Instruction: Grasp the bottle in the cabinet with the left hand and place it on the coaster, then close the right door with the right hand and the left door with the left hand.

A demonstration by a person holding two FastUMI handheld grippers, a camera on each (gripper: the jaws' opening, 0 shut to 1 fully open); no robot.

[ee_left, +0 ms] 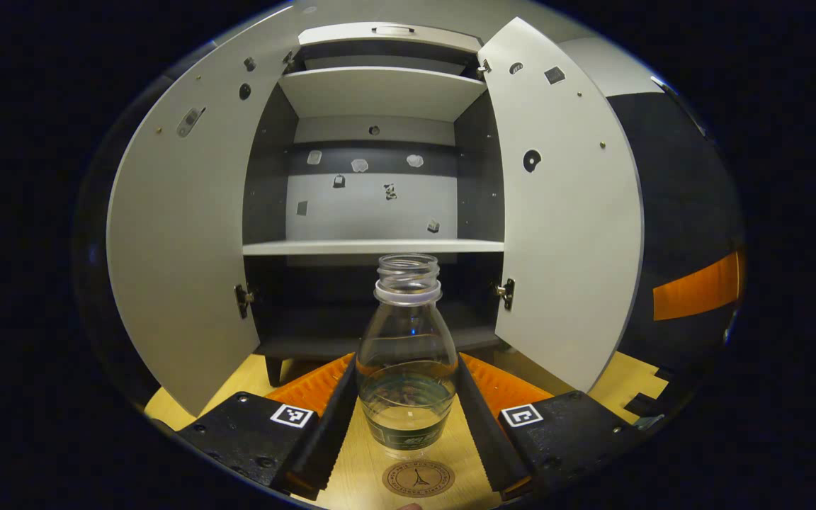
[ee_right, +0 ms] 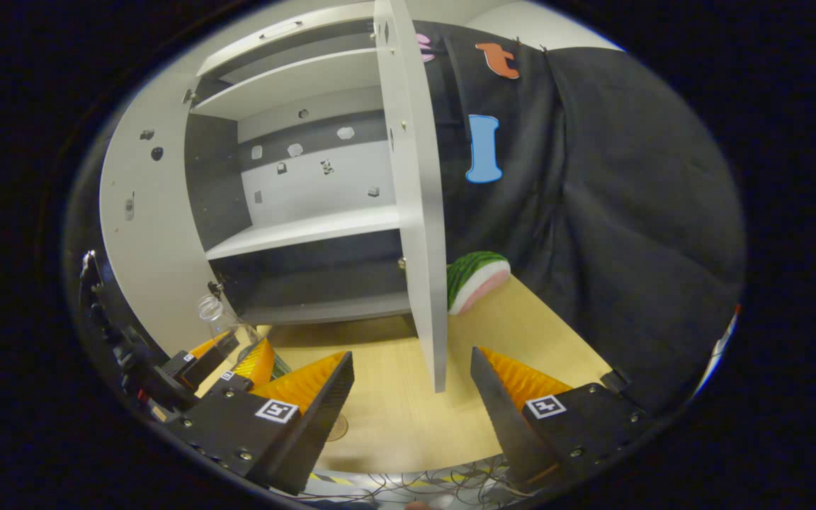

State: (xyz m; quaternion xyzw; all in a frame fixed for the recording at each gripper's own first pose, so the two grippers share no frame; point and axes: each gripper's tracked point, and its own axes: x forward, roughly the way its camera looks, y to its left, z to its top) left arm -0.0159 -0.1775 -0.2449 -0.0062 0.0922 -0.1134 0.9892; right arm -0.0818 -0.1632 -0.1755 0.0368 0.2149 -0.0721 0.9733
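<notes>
Clear bottle [ee_left: 408, 354] sat clamped in the left gripper [ee_left: 408, 404] above the coaster [ee_left: 418, 479]; right gripper [ee_right: 411, 382] gaped wide beside the right door [ee_right: 418, 212] edge.

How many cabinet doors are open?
2. The left door is swung out at the cabinet's left; the right door is swung out at its right, seen edge-on in the right gripper view.

A watermelon slice [ee_right: 477, 278] lies on the wooden table [ee_right: 408, 425].

Black tongs [ee_left: 408, 418], square fiducial tags
</notes>
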